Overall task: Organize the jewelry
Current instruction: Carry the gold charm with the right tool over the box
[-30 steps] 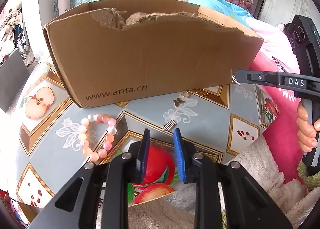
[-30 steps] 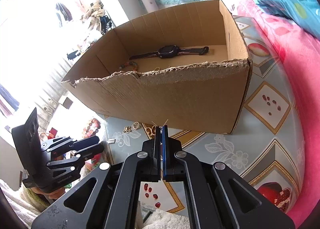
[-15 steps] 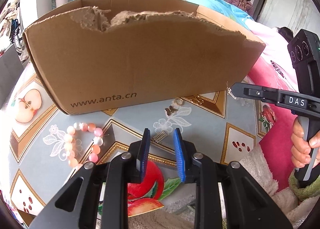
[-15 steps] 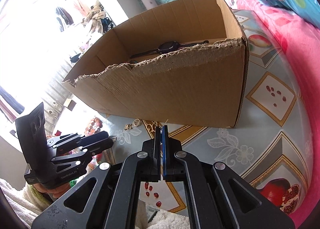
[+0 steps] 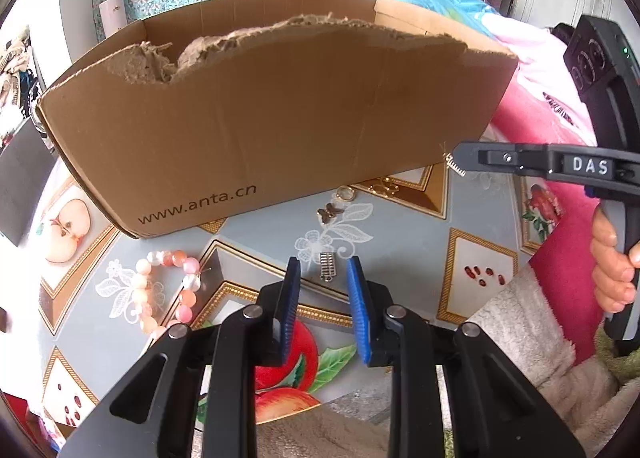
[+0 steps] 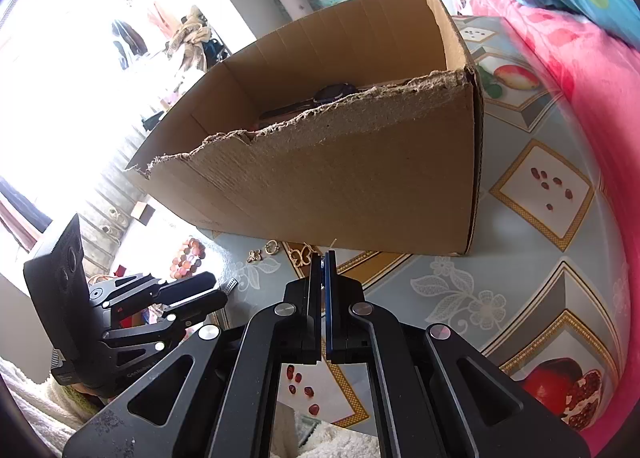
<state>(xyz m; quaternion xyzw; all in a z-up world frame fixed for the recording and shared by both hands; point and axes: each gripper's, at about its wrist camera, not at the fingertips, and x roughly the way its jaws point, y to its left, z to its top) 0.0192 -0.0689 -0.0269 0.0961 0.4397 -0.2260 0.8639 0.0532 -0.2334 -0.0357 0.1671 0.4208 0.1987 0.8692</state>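
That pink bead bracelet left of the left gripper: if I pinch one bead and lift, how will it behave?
The pink bead bracelet is a loop of separate round beads, so it will probably hang limp and swing. The glossy beads may slip between the left gripper fingers. If pushed across the smooth tablecloth, it will likely slide and deform rather than roll away.

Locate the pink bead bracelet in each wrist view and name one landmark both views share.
Left wrist: pink bead bracelet lies lower left on the table, left of the left gripper.
Right wrist: bracelet sits left of centre, above that gripper's arm.
Shared landmark: cardboard box.
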